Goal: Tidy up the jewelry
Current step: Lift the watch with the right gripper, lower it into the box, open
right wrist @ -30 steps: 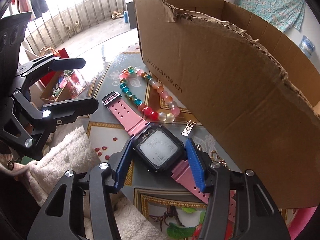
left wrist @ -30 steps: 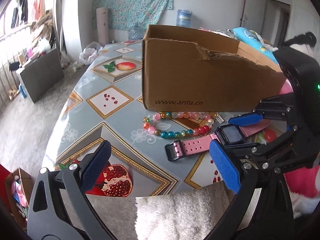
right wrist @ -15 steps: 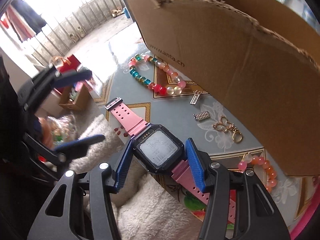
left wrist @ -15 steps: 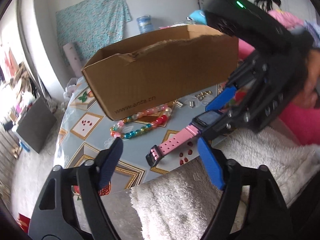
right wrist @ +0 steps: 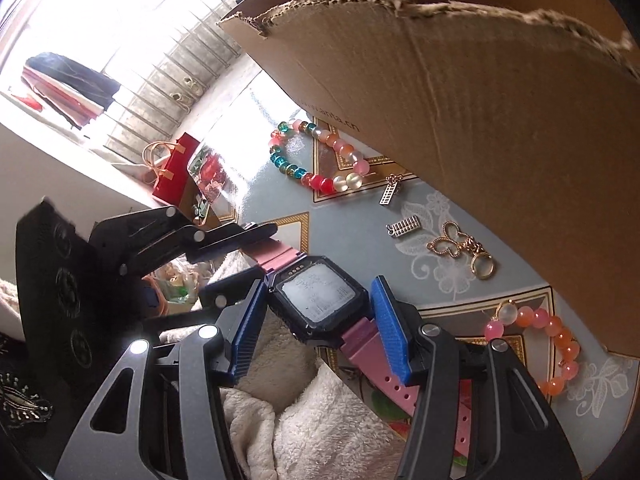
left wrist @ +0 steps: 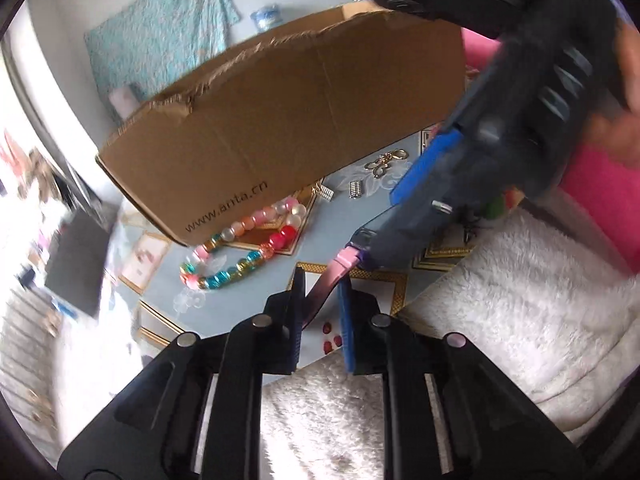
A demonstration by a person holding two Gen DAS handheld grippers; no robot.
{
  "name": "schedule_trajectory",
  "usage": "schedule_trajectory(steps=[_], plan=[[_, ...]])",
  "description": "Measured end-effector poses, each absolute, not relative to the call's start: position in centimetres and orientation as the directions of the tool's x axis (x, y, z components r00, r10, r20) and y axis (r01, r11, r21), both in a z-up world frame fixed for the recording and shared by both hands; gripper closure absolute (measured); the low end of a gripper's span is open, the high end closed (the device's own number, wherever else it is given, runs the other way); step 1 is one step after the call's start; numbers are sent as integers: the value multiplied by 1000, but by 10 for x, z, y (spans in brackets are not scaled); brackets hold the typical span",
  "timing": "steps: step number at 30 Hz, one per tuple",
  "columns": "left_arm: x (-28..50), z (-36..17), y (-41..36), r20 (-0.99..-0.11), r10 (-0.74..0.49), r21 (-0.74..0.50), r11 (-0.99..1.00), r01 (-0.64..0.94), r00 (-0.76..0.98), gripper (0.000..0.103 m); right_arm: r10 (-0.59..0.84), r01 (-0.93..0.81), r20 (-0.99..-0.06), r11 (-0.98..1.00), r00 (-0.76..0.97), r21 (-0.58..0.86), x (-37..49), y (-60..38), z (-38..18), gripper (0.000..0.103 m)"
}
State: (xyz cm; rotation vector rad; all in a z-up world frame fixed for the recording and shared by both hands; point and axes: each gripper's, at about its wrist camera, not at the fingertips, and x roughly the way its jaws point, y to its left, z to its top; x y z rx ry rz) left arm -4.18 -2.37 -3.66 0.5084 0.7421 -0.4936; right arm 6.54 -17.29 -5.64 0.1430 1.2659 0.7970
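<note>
A pink-strapped digital watch (right wrist: 318, 300) with a black case is held above the table's front edge. My right gripper (right wrist: 319, 284) is shut on the case, one blue pad on each side. The free strap (left wrist: 340, 264) runs out to the left between the pads of my left gripper (left wrist: 321, 284). Those jaws are closing, and the strap touches both pads. In the left wrist view, my right gripper (left wrist: 396, 216) looms large and blurred at upper right. A torn cardboard box (right wrist: 480, 120) stands behind the watch.
On the patterned tablecloth (left wrist: 248, 300) lie a multicoloured bead bracelet (right wrist: 320, 160), an orange bead bracelet (right wrist: 556, 344), a gold clasp charm (right wrist: 460, 248) and small silver charms (right wrist: 404, 228). White fleece (left wrist: 500, 300) covers the near side. A red bag (right wrist: 172, 168) sits on the floor.
My left gripper has rolled and moved in on the watch, its jaws narrowing from wide open onto the strap. My right gripper has carried the watch toward the table's front edge.
</note>
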Motion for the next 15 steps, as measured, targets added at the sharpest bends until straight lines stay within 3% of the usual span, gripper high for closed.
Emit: schedule_trajectory(steps=[6, 13, 15], plan=[[-25, -30, -10, -798, -325, 40, 813, 582, 509, 89, 558, -484, -800, 775, 221, 407, 33, -190, -40, 49], [-22, -29, -9, -819, -334, -4, 816, 578, 466, 89, 379, -519, -842, 843, 385, 142, -4, -196, -42, 50], [-23, -28, -9, -821, -326, 3, 819, 574, 469, 90, 341, -512, -843, 854, 415, 93, -9, -199, -44, 65]])
